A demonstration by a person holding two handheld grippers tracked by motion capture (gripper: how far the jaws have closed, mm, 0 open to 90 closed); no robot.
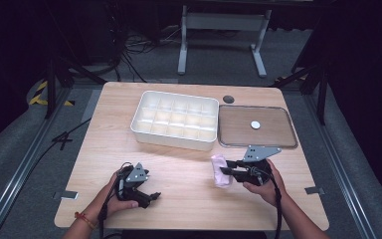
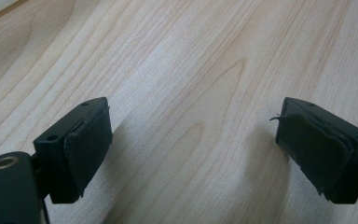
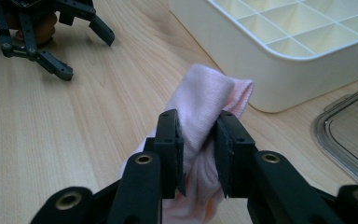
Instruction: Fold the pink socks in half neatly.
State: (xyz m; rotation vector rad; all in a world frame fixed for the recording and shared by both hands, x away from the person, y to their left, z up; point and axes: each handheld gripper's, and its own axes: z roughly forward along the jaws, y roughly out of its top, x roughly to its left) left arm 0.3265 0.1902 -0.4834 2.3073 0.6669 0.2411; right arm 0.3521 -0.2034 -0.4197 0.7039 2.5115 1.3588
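L tongs [image 1: 151, 195] rest low on the worktop [image 1: 104, 144] at the near left, jaws spread wide w/ nothing but bare wood between them. Moving right: pink sock [image 1: 222, 170], rolled up, is pinched in the R tongs [image 3: 200, 140], pads pressing its middle, just above the worktop. Its long axis runs roughly away from me. The white divided box [image 1: 174, 119] lies beyond and slightly left of the sock, nr the R hand, so prob. R carries it there. Far right: clear lid [image 1: 257, 126], flat.
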